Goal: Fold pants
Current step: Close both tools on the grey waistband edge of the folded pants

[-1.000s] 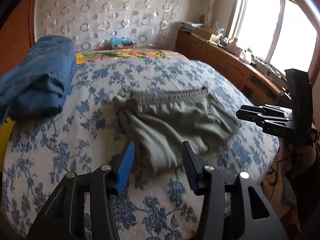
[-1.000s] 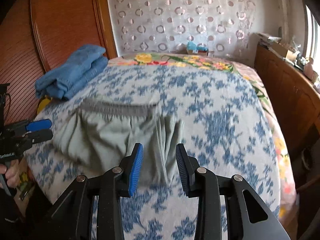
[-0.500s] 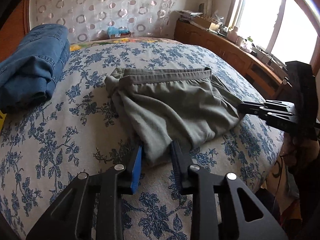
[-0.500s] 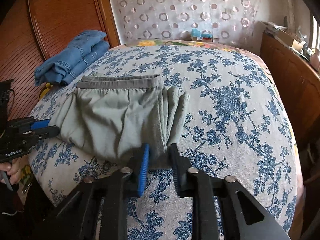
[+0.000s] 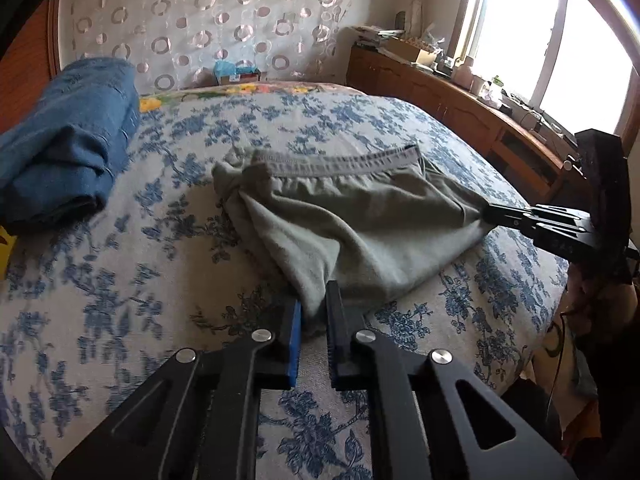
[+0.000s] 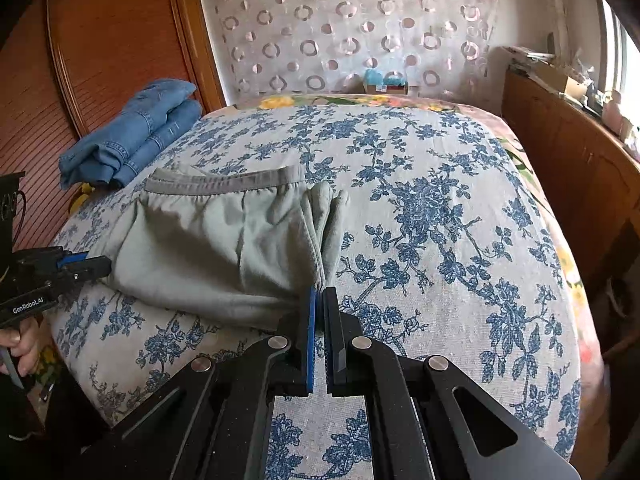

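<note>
Grey-green pants (image 5: 360, 224) lie partly folded on the blue-flowered bed, elastic waistband toward the headboard; they also show in the right wrist view (image 6: 224, 240). My left gripper (image 5: 314, 308) is shut on the near left corner of the pants. My right gripper (image 6: 320, 300) is shut on the near right corner, and it shows at the pants' edge in the left wrist view (image 5: 490, 216). The left gripper shows at the left of the right wrist view (image 6: 100, 264). Both held corners are raised slightly off the bed.
Folded blue jeans (image 5: 68, 152) (image 6: 132, 132) lie at the bed's far left by the wooden headboard (image 6: 112, 40). A wooden cabinet (image 5: 460, 116) with clutter runs along the right under the window. A small blue box (image 6: 384, 80) sits behind the bed.
Both grippers moved down to the near edge of the pants and closed on its two corners; one second ago both were open above it.
</note>
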`<act>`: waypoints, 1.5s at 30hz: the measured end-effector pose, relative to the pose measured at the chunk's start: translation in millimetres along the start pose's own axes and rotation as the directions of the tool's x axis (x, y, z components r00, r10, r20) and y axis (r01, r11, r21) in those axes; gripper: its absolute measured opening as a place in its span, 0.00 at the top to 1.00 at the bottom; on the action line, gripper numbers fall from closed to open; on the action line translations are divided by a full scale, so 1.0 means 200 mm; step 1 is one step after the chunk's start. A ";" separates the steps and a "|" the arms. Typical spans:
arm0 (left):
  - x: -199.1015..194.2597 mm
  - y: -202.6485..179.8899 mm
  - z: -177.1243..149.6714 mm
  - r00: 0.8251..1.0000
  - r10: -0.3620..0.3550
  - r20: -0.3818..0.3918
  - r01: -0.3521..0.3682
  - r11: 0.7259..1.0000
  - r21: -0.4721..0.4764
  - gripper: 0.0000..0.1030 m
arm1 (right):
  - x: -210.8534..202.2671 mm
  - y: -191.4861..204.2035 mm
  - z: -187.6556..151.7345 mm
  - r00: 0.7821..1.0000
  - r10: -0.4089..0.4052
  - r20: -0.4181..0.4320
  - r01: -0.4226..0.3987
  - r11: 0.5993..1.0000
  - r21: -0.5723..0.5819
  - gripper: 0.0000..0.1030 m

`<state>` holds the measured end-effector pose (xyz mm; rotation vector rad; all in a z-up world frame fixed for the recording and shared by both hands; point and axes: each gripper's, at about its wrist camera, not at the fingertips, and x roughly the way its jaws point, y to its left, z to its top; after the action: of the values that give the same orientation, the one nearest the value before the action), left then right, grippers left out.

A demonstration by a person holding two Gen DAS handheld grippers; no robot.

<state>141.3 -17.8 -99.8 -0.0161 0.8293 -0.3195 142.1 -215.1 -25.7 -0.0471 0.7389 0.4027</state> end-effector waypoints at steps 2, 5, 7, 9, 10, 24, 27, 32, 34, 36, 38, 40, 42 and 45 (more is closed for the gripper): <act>-0.06 0.01 0.00 1.000 -0.008 0.023 0.008 1.000 -0.003 0.89 | -0.01 0.00 0.00 1.000 0.008 0.001 -0.008 1.000 -0.003 0.97; -0.10 0.03 -0.03 1.000 -0.005 0.023 0.005 1.000 -0.012 0.90 | -0.04 0.00 -0.01 1.000 0.026 0.005 -0.026 1.000 -0.009 0.97; -0.11 0.03 -0.05 1.000 -0.007 0.014 0.007 1.000 -0.007 0.90 | -0.06 0.01 -0.03 0.999 0.037 0.004 -0.037 0.999 -0.011 0.97; -0.12 0.02 -0.07 1.000 -0.007 0.011 0.007 1.000 -0.006 0.90 | -0.07 0.03 -0.04 0.999 0.041 0.000 -0.041 0.999 -0.019 0.97; -0.13 0.02 -0.08 1.000 -0.008 0.010 0.008 1.000 -0.007 0.90 | -0.08 0.04 -0.05 0.999 0.045 0.000 -0.045 0.999 -0.021 0.97; -0.26 -0.05 -0.16 1.000 -0.012 0.023 0.011 1.000 0.016 0.90 | -0.24 0.10 -0.13 0.997 0.068 0.022 -0.067 0.997 -0.049 0.97; -0.24 -0.04 -0.17 1.000 -0.008 0.013 0.008 1.000 0.012 0.89 | -0.24 0.12 -0.14 0.998 0.068 0.014 -0.067 0.996 -0.060 0.97; -0.23 -0.05 -0.17 1.000 -0.008 0.008 0.008 1.000 0.010 0.87 | -0.23 0.15 -0.15 0.998 0.064 0.004 -0.063 0.995 -0.083 0.97; -0.24 -0.05 -0.17 1.000 -0.004 0.011 0.004 1.000 0.009 0.87 | -0.24 0.16 -0.15 0.998 0.067 0.006 -0.066 0.995 -0.080 0.97; -0.24 -0.04 -0.16 1.000 -0.002 0.018 0.002 1.000 0.009 0.85 | -0.25 0.17 -0.14 0.998 0.067 0.009 -0.066 0.995 -0.080 0.97; -0.25 -0.03 -0.14 1.000 -0.007 0.026 0.007 1.000 0.004 0.81 | -0.26 0.17 -0.14 0.998 0.063 0.012 -0.062 0.995 -0.080 0.95; -0.27 -0.02 -0.13 0.999 -0.008 0.037 0.008 1.000 -0.001 0.76 | -0.26 0.17 -0.13 0.998 0.062 0.017 -0.060 0.995 -0.077 0.94; -0.27 0.00 -0.11 0.999 -0.012 0.049 0.012 1.000 -0.007 0.68 | -0.26 0.17 -0.11 0.998 0.056 0.020 -0.054 0.996 -0.078 0.94; -0.24 0.03 -0.08 0.999 -0.006 0.054 0.007 1.000 -0.017 0.62 | -0.28 0.17 -0.10 0.998 0.063 0.031 -0.061 0.995 -0.081 0.89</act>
<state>100.6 3.3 -76.8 -0.0436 0.7787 -0.3171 79.6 -207.1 -1.4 -0.0923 0.6921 0.4910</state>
